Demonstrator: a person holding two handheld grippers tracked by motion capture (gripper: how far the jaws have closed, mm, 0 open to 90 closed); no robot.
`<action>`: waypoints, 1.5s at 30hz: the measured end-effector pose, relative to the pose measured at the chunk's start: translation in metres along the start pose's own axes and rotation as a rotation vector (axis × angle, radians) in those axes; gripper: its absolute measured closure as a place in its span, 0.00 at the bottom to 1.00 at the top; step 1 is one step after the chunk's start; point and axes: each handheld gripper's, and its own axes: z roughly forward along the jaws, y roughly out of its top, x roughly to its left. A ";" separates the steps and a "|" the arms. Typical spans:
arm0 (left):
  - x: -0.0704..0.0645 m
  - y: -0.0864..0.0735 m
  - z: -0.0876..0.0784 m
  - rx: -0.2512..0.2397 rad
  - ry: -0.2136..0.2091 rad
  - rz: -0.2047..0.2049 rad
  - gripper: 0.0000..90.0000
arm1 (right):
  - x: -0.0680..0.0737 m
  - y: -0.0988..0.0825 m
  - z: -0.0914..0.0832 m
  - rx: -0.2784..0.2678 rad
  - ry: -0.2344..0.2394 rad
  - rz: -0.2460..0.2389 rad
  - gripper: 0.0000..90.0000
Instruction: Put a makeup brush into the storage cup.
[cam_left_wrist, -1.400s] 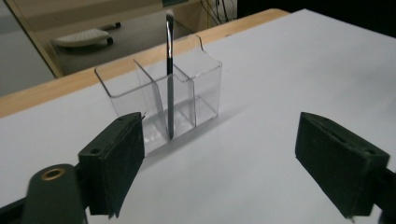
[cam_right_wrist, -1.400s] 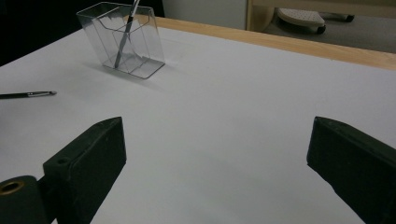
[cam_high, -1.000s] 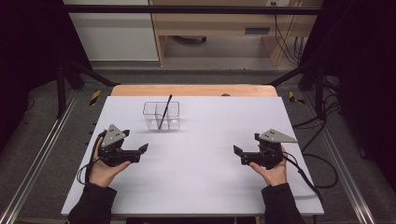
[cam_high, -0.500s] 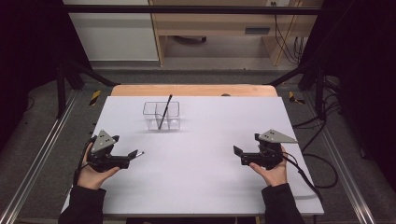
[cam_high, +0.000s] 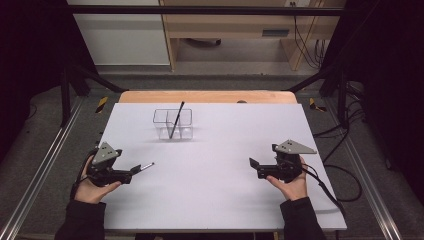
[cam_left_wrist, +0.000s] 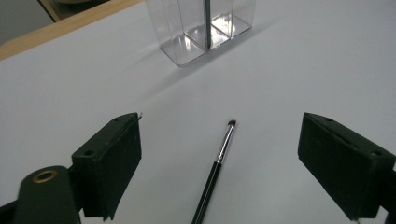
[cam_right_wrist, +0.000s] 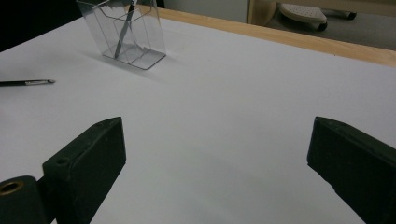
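Your left gripper had drawn back toward 7 o'clock since a second earlier, while your right gripper stayed put at 4 o'clock, jaws spread wide and empty. Your left jaws also stood wide, with a thin brush lying flat on the white table between them, bristles pointing to the clear organizer at 12 o'clock, where another brush leaned. You needed to lower squarely, centre the handle, then close gently.

clear box standing mid-table, thin brush lying between left jaws, white table bare elsewhere
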 end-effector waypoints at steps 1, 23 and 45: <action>0.001 0.000 0.001 0.017 -0.003 0.006 0.15 | 0.000 0.000 0.000 -0.002 0.001 0.001 0.05; 0.006 -0.009 0.033 0.248 -0.023 0.097 0.33 | 0.001 -0.002 0.006 0.033 0.005 -0.008 0.06; 0.011 -0.016 0.049 0.367 -0.063 0.107 0.70 | 0.002 -0.002 0.007 0.038 0.014 -0.006 0.06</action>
